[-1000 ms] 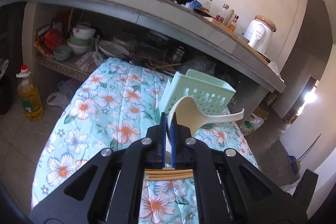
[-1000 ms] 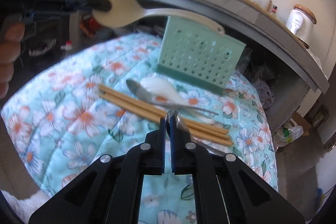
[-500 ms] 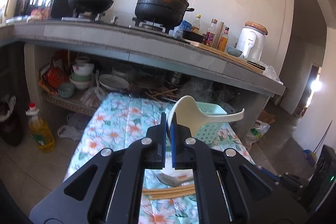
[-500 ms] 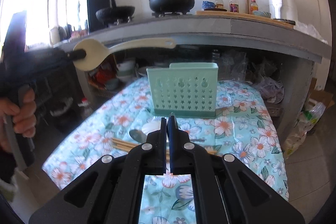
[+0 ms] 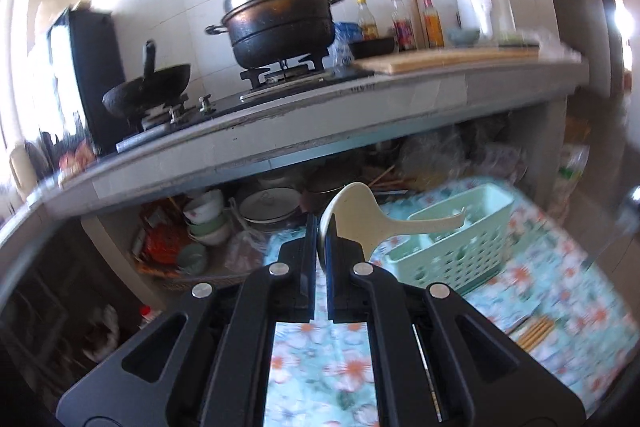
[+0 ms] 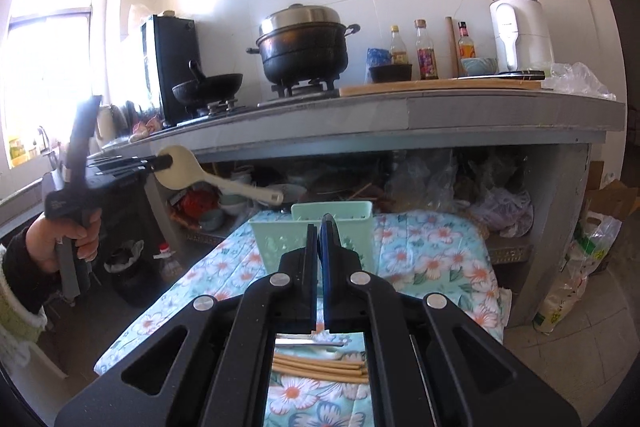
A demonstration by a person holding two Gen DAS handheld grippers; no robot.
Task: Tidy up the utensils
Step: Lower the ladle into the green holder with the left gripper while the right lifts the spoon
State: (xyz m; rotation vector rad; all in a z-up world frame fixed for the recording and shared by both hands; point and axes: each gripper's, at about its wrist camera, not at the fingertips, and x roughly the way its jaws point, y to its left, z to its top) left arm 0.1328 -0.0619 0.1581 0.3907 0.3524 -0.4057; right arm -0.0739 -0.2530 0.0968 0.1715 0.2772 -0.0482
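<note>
My left gripper point(image 5: 319, 223) is shut on the bowl of a cream rice paddle point(image 5: 360, 211). The paddle's handle reaches right, with its end over the mint-green utensil basket point(image 5: 460, 259). The right wrist view shows that left gripper point(image 6: 160, 161) in a hand, up at the left, with the paddle point(image 6: 180, 173) sloping down toward the basket point(image 6: 280, 239). My right gripper point(image 6: 319, 227) is shut on a metal spoon, whose dark bowl edge point(image 6: 330, 225) pokes above the fingertips, in front of the basket. Wooden chopsticks point(image 6: 320, 367) lie on the floral cloth point(image 6: 432, 247) below it.
A grey counter point(image 6: 480, 115) runs behind the table, carrying a black pot point(image 6: 304, 47), a wok point(image 6: 208, 85), bottles and a white appliance point(image 6: 520, 31). Bowls and plates point(image 5: 204, 215) crowd the shelf under it. An oil bottle point(image 6: 168, 263) and plastic bags point(image 6: 572, 267) stand on the floor.
Both grippers have risen from the table with their utensils and now look across at the counter. The left one rolled, and the paddle's handle now dips toward the basket.
</note>
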